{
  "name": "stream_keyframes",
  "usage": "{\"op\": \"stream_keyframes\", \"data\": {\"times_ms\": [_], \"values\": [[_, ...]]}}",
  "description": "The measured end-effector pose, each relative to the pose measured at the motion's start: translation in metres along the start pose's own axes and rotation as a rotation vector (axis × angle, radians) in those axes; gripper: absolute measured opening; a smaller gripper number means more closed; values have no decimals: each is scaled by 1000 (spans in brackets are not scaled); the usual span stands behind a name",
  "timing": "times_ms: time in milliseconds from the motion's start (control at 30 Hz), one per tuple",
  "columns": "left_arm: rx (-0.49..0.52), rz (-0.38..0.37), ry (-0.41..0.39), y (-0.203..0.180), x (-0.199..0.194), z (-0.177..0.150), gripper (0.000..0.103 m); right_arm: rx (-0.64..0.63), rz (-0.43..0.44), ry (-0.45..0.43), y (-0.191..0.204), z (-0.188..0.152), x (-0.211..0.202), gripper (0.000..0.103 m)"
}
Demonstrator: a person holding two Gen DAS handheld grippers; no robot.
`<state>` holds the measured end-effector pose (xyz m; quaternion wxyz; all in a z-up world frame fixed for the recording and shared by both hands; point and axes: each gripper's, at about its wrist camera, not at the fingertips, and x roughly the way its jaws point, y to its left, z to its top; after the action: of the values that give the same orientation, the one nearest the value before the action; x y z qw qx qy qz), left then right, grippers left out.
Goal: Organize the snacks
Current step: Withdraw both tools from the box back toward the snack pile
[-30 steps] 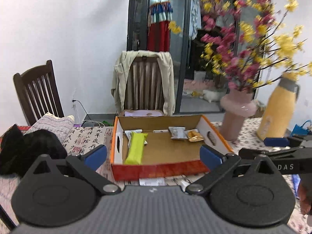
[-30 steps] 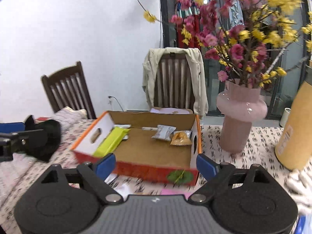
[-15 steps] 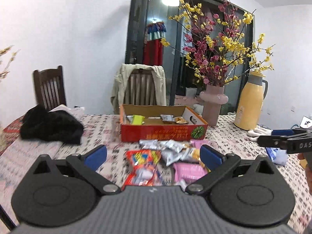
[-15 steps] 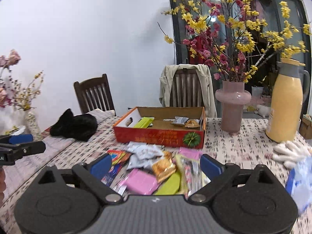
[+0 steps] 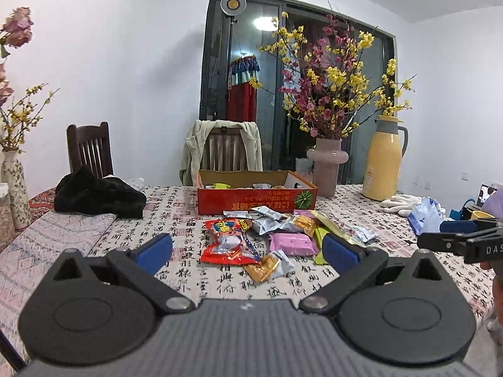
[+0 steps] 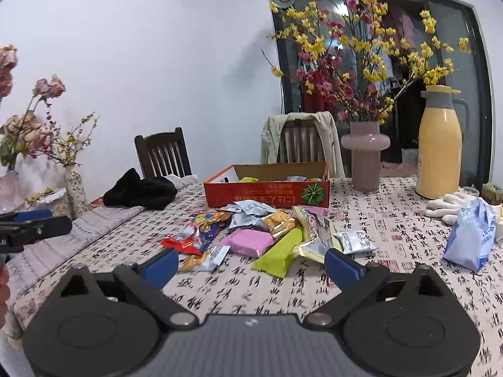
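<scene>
While both my tools hang above the near edge of the desk (image 5: 371,220), each w/ jaws spread wide and nothing between the blue pads, the snacks sit in a loose heap mid-desk, just in front of the red cardboard box (image 5: 256,200). My left tool (image 5: 248,251) faces the red snack bag (image 5: 230,241), w/ a pink pack (image 5: 290,244) just right of it and a small gold sachet (image 5: 262,267) nearest me. My right tool (image 6: 251,265) looks onto the lime-green bar (image 6: 279,253), which lies against the pink pack (image 6: 250,241), and silver sachets beyond. Box is open-topped, holding a few packets incl. a green one (image 5: 221,185) at its left end. Pink vase (image 6: 365,160) w/ yellow and red blossoms stands right of the box; yellow thermos (image 6: 438,143) further right. White gloves (image 6: 449,204) and a pale blue bag (image 6: 471,240) lie at far right, black cloth (image 5: 97,194) at left, near a wooden chair (image 5: 90,149).
</scene>
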<state>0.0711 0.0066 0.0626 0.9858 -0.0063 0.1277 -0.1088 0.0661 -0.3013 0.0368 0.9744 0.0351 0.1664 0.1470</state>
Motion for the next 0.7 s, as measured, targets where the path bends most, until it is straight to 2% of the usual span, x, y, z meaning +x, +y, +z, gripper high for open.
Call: {"op": "stream_keyframes", "data": {"times_ms": [133, 367, 533, 700], "values": [[17, 29, 2, -1, -11, -13, 103, -4, -4, -1, 6, -14, -14, 100], [7, 66, -5, 9, -22, -21, 103, 12, -23, -54, 13, -24, -33, 103], [-6, 79, 21, 11, -14, -25, 103, 0, -38, -42, 15, -28, -24, 103], [16, 60, 75, 10, 12, -31, 103, 5, -49, -1, 10, -33, 3, 103]]}}
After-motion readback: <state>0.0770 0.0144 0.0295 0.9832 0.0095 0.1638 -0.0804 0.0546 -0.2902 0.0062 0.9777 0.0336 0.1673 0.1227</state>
